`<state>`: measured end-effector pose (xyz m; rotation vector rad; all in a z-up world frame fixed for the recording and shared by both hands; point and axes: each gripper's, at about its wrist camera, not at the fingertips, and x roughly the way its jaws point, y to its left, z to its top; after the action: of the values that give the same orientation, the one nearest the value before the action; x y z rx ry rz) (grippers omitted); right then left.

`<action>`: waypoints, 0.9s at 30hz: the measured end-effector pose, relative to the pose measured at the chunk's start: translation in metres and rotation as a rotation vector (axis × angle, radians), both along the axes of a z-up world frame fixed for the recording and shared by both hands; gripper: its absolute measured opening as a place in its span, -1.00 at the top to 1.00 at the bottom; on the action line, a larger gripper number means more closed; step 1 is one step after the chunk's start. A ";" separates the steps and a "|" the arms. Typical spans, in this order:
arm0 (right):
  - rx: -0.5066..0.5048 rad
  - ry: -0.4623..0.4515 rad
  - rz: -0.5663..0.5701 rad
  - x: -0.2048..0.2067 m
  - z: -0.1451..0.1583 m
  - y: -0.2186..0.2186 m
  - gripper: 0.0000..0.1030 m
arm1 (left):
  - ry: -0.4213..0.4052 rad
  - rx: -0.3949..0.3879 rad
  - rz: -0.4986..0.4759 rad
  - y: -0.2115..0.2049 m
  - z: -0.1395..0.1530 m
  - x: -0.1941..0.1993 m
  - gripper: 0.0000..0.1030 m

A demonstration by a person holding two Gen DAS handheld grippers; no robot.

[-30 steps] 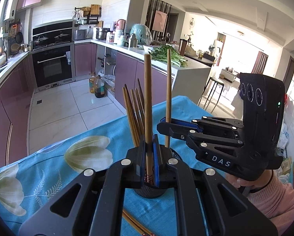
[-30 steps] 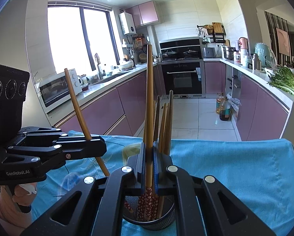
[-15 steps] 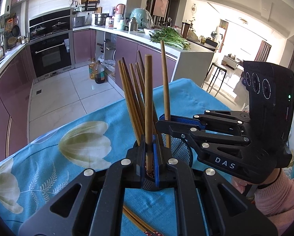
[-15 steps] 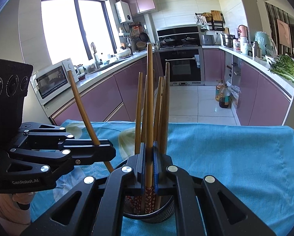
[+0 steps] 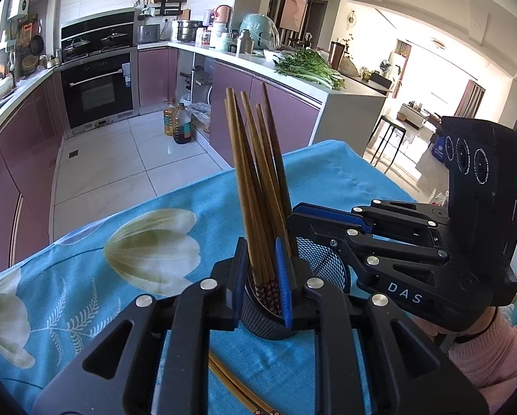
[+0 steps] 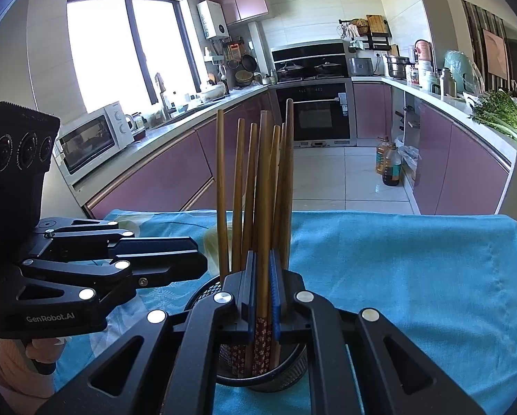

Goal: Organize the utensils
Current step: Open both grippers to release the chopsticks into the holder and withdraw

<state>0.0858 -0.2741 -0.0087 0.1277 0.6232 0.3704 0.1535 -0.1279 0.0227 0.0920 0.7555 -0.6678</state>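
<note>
Both chopsticks now stand in the mesh holder (image 5: 327,266); my left gripper (image 5: 262,278) jaws are opening off theirs, right gripper (image 6: 262,295) pinching one upright chopstick (image 6: 263,214).

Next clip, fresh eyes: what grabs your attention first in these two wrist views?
First, the bundle of brown chopsticks standing upright in a black mesh holder on the blue flowered tablecloth. The right gripper is clamped on one chopstick over the holder, while the left gripper sits at the holder's near side, jaws opening around the bundle. More chopsticks lie on the cloth below.
</note>
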 end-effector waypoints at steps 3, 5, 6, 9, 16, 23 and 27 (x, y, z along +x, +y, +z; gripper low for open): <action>0.007 -0.006 -0.003 -0.002 0.002 -0.001 0.86 | -0.019 -0.019 0.015 0.008 0.001 -0.007 0.58; 0.010 -0.014 0.000 -0.006 0.003 -0.002 0.86 | -0.033 -0.028 0.038 0.015 0.002 -0.011 0.54; 0.016 -0.021 0.006 -0.009 0.005 -0.002 0.84 | -0.045 -0.032 0.050 0.019 0.003 -0.014 0.49; 0.028 -0.045 0.032 -0.020 0.011 -0.002 0.67 | -0.091 -0.045 0.089 0.035 0.007 -0.028 0.31; 0.025 -0.089 0.188 -0.061 0.019 0.017 0.36 | -0.164 -0.041 0.201 0.080 0.002 -0.060 -0.11; -0.023 0.045 0.260 -0.069 -0.025 0.050 0.29 | -0.107 -0.014 0.277 0.112 -0.031 -0.077 -0.22; -0.031 0.153 0.249 -0.061 -0.057 0.062 0.29 | -0.068 0.021 0.291 0.116 -0.053 -0.080 -0.22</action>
<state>0.0247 -0.2118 -0.0659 0.0486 0.7990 0.5954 0.0733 -0.0117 -0.0300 0.0227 0.6940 -0.3778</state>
